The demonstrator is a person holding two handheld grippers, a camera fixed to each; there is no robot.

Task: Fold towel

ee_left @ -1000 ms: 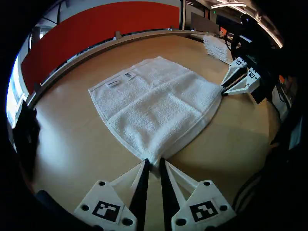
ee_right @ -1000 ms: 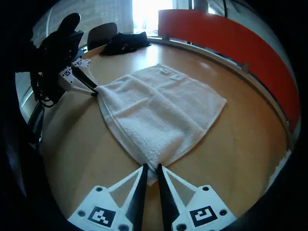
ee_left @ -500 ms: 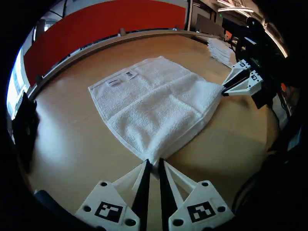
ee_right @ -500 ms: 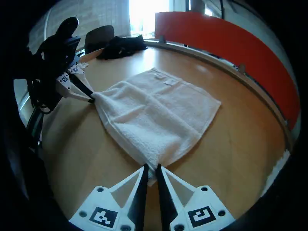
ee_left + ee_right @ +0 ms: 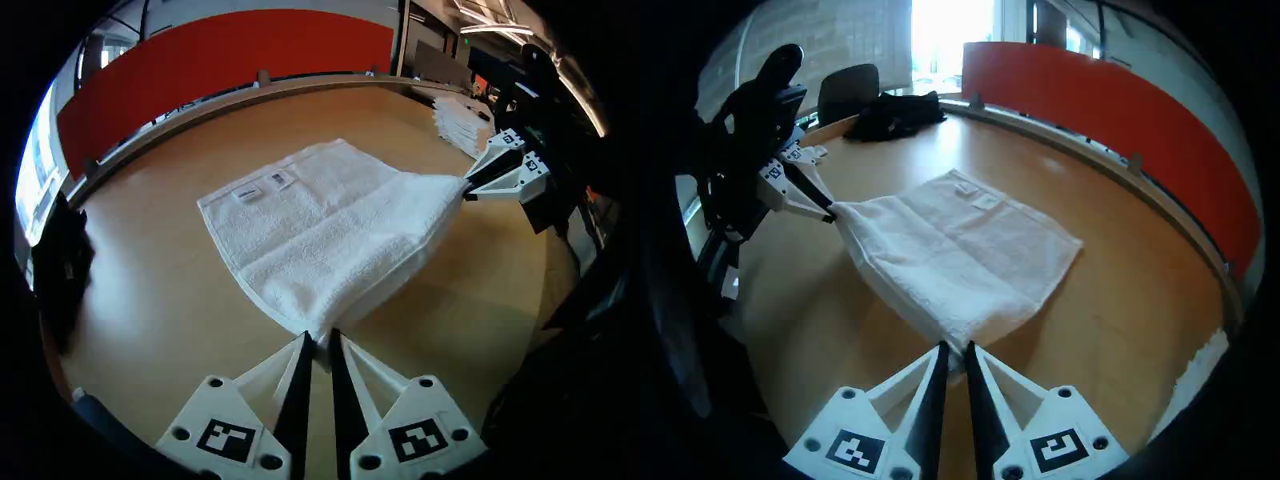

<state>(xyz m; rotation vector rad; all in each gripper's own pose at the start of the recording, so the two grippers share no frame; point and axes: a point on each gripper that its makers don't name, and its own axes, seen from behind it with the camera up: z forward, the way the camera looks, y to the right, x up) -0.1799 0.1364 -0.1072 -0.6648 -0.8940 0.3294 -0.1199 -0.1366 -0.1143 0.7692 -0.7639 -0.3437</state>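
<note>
Lifted since 1.0 s ago, the near edge of the towel (image 5: 320, 232) is seen in the left gripper view hanging clear of the desk (image 5: 152, 304), with a shadow spread beneath it toward the desk's right edge. The left gripper (image 5: 318, 340) has 1 near corner pinched between jaws pressed together on the cloth. The right gripper (image 5: 470, 186), farther off at the right, has the other near corner nipped at its tips, and the hem between the 2 corners has been drawn taut. The far half of the towel, carrying 2 small labels (image 5: 262, 185), is left lying flat on the desk, well short of the far edge below the red partition (image 5: 224, 56). A stack of folded cloths (image 5: 460, 124) is seen near the far right corner.

In the right gripper view the same lift is shown from the other end. The right gripper (image 5: 954, 350) is closed on its corner, and the left gripper (image 5: 830, 212) is seen at the left with its corner held above the desk (image 5: 1128, 272). The towel (image 5: 960, 256) now slopes down from the raised hem to its flat far half. A dark garment (image 5: 896, 112) lies at the far edge of the desk.

The fold is judged to be under way: the raised hem would next be carried over to the labelled edge and laid down.
</note>
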